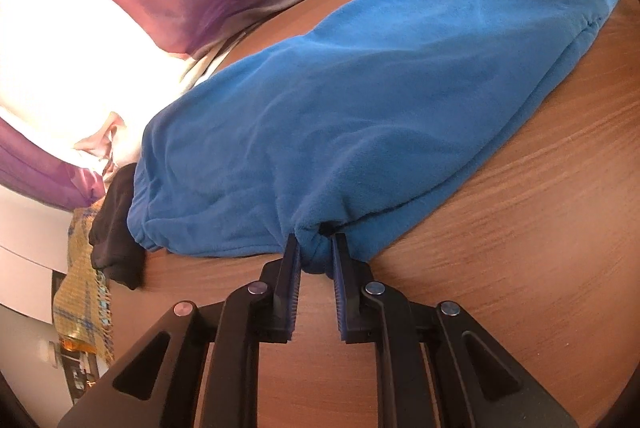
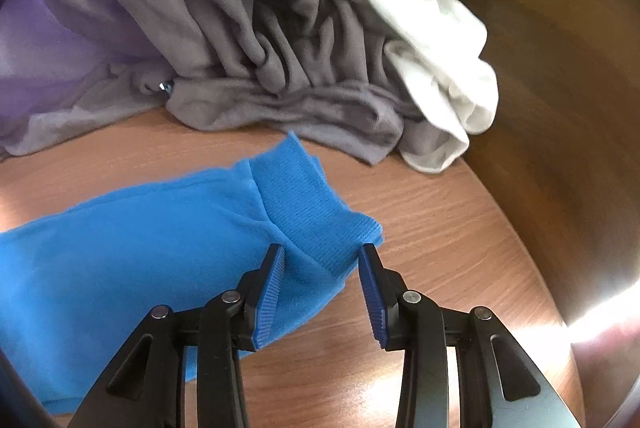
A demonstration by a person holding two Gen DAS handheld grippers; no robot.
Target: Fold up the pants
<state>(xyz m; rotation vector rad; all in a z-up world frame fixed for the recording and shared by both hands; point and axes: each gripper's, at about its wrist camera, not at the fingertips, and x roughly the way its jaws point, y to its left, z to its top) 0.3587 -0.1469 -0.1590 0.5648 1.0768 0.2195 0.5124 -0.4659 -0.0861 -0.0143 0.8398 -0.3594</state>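
Here, left tool [image 1: 314, 252] pinching blue pants [image 1: 360, 100] edge, right tool [image 2: 322, 260] spread around ribbed cuff [image 2: 304, 204]

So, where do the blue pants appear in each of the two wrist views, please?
Left wrist view: the blue pants run from lower left to upper right across the middle; a bunched edge sits between the left gripper jaws.
Right wrist view: they fill the lower left, and their ribbed cuff lies near the centre, just ahead of the right gripper.
Shared landmark: the crumpled grey garment at the top of both views.
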